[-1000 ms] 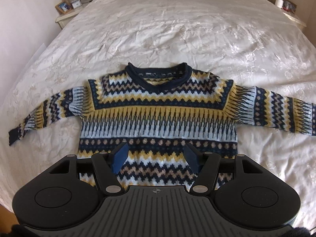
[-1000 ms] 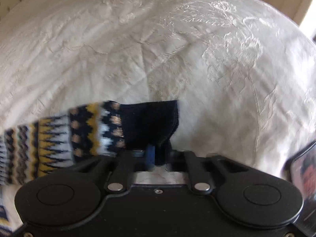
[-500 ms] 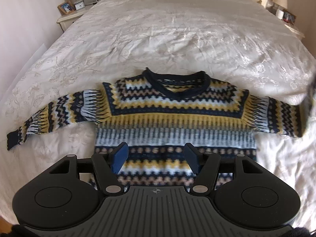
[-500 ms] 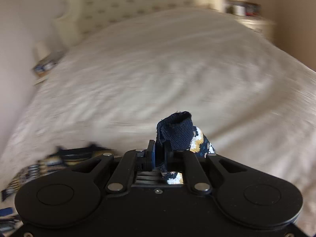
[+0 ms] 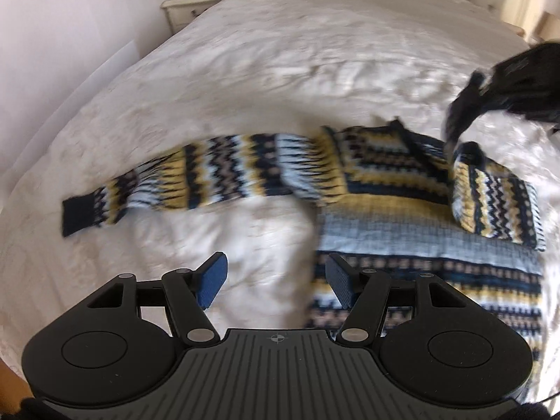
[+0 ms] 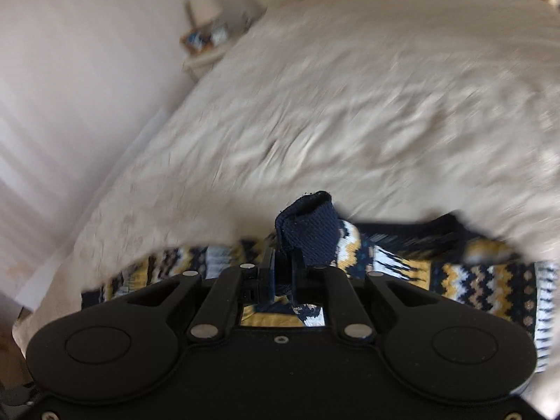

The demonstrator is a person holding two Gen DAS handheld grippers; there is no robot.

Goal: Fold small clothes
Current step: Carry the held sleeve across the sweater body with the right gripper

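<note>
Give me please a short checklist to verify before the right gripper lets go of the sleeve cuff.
1. Right gripper shut on navy cuff: ok.
2. Folded sleeve lies over the sweater body: ok.
3. Cuff resting down on the body: cannot tell, blurred.
4. Left gripper open and holding nothing: ok.
5. Other sleeve spread flat on the bedspread: ok.
6. Sweater body free of wrinkles: cannot tell.
</note>
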